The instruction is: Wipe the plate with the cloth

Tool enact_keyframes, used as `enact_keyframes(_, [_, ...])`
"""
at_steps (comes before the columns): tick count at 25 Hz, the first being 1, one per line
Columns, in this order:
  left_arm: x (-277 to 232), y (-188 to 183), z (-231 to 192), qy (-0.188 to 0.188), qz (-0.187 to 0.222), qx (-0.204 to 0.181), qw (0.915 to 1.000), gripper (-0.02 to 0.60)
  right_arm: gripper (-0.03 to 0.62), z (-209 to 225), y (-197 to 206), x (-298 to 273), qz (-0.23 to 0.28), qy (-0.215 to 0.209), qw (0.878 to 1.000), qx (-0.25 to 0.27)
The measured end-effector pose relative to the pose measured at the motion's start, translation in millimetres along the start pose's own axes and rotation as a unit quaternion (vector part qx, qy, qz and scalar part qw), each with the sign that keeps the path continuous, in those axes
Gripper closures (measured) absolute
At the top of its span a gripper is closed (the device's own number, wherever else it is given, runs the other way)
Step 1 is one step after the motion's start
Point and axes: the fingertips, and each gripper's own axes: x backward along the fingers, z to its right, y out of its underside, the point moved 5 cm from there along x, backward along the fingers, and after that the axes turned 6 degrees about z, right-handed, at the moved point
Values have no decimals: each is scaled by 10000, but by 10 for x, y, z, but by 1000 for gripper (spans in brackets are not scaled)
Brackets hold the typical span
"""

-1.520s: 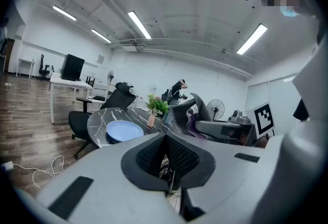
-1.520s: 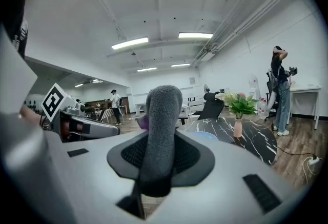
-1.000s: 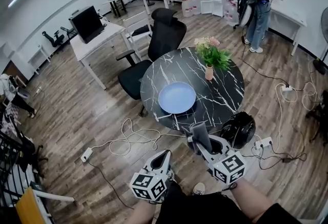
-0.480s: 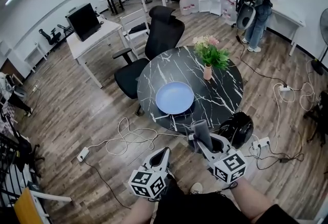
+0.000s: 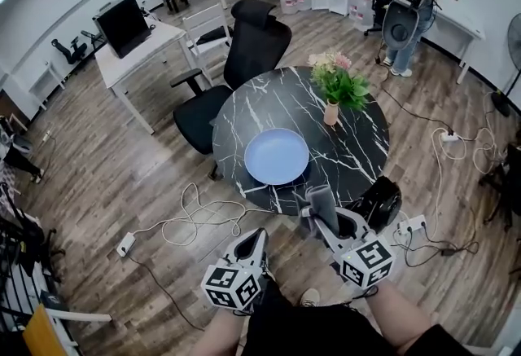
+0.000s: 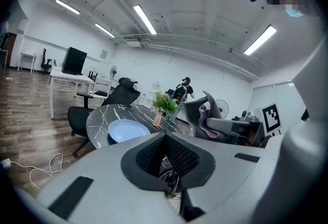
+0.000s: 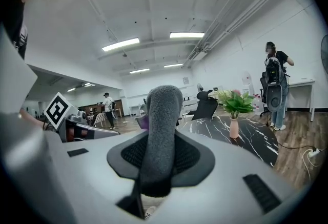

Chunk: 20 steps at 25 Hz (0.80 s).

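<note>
A round black marble table (image 5: 358,152) stands on a wooden floor (image 5: 106,175). A light blue plate (image 5: 277,156) lies on the table, on the side nearer to the person. Further back on the table stands a pink vase (image 5: 331,113) with flowers. A black office chair (image 5: 244,61) is pushed against the far side of the table. Low in the view, the right gripper (image 5: 316,217) holds a grey cloth (image 5: 320,201) upright, close to the near edge of the table. The left gripper (image 5: 257,237) is beside it, above the floor. White cables (image 5: 199,220) lie on the floor.
</note>
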Motion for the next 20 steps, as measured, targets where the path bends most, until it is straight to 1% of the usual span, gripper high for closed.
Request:
enact_keyframes(10, [-479, -122, -686, 41, -314, 198, 9993, 563, 480, 205, 17, -691, -177, 271, 9994, -123])
enact_keyframes(15, [-730, -186, -1063, 106, -538, 267, 9981, 563, 480, 292, -1, -1078, -231, 425, 9986, -204])
enact_keyframes(20, [-959, -257, -1439, 206, -735, 437, 9961, 561, 480, 359, -16, -1433, -274, 632, 9972, -297])
